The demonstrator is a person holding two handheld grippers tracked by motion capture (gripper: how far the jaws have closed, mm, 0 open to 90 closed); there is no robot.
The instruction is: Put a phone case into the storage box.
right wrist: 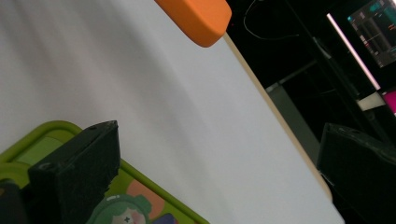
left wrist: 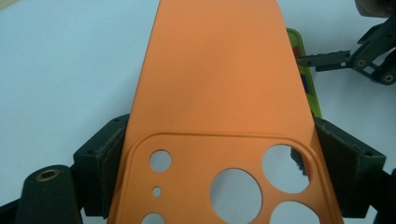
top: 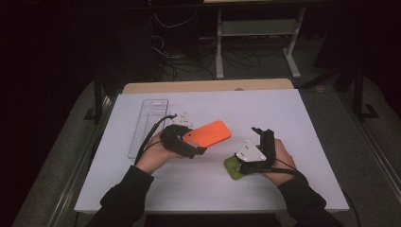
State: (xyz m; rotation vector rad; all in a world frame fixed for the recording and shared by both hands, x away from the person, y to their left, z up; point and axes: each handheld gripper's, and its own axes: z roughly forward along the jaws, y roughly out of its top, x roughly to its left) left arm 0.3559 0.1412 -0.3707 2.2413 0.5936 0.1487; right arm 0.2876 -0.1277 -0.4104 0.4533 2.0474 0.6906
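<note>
A: In the high view our left gripper (top: 201,150) pinches the orange phone case (top: 210,134) by its camera-cutout end. The case juts toward two o'clock, lifted off the white table (top: 293,118). In the left gripper view both pads press on the case's (left wrist: 219,79) long edges.

B: Our right gripper (top: 259,133) sits at four o'clock from the case, jaws spread wide and pointing to twelve. Its body lies over the green phone case (top: 232,166). In the right gripper view one jaw rests over that green case (right wrist: 56,140), with nothing pinched.

A: The risk, as we judge it: the orange case is held at one end only, so the soft shell may pivot or slip if pushed.

B: The green case may also slide on the smooth table, since our open jaws don't hold it.
</note>
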